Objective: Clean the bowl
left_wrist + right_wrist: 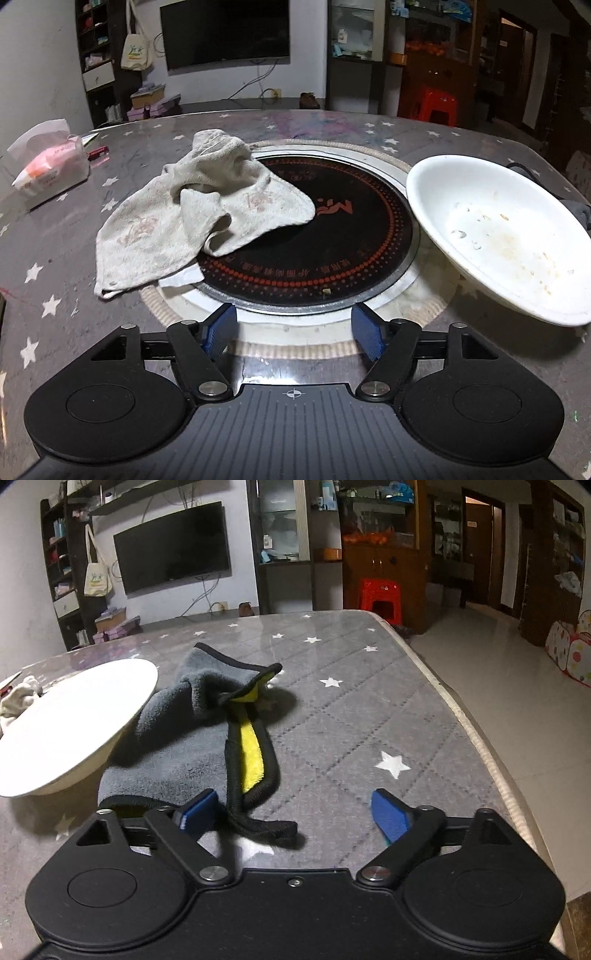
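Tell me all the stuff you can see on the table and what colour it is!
bowl: one, white, dirty inside, tilted, right of the cooktop
beige cloth: one, crumpled, half over the cooktop's left side
cooktop: one, round, black with red dots, set in the table
grey cloth: one, grey and yellow with black edging, beside the bowl
tissue pack: one, pink and white, far left
table: one, grey with white stars
left gripper: open, empty
right gripper: open, over the grey cloth's edge

The left gripper (293,328) tilts down toward the table, its blue pads (221,328) spread well apart with nothing between them. The right gripper (293,812) slants down likewise, jaws gaping wide and gripping nothing.
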Tool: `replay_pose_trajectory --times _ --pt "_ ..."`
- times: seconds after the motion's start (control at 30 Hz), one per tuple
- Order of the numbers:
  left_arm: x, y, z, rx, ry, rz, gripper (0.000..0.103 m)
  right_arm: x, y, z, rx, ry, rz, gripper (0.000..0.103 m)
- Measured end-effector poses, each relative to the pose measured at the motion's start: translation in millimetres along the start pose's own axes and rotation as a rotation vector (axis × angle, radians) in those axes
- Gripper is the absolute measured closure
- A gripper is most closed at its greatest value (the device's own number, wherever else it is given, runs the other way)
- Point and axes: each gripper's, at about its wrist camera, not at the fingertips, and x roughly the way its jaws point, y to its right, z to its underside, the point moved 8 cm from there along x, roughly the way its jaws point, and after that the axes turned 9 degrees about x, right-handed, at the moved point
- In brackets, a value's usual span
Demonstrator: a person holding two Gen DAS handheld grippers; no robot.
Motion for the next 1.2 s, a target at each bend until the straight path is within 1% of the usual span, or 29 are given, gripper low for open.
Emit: replay_pose_trajectory --times 0.07,0.2,0.27,0.37,0.63,0.7,0.77,1.07,1.2 --pt "3.1 -1.9 -0.4 0.0 0.009 0.0 0.02 3.2 -1.0 0.6 -0.004 0.0 0.0 0.0" --pt "13.4 -4.7 -4.0 -0.003 0.015 0.015 0.016 9.3 -2.4 1.2 -0.009 -0.001 0.003 0.0" --pt "19.7 -5.1 -6.9 0.009 0.028 0.029 0.007 6.0 -1.1 -0.3 -0.012 0.0 0.006 0.0" --pt "27.0 -7.7 -11.1 0.017 0.034 0.044 0.003 3.7 0.4 -2.8 -0.016 0.001 0.017 0.0" --pt "37.0 -13.7 -15.3 0.019 0.029 0.032 0.0 5.2 -1.0 -2.0 -0.021 0.001 0.026 0.0" --pt "41.7 -22.6 -21.3 0.015 0.021 0.035 0.0 5.5 -1.4 -1.7 -0.022 0.001 0.028 0.0" --pt "38.3 -17.0 -18.6 0.013 0.024 0.032 0.0 5.9 -1.7 -1.5 -0.023 0.001 0.03 0.0" --pt "40.7 -24.4 -16.7 0.005 0.024 0.029 0.0 5.1 -0.2 -4.8 -0.026 0.001 0.03 0.0" --pt "38.7 -20.0 -15.9 0.007 0.025 0.028 0.0 4.7 -2.1 -4.2 -0.027 0.001 0.031 0.0"
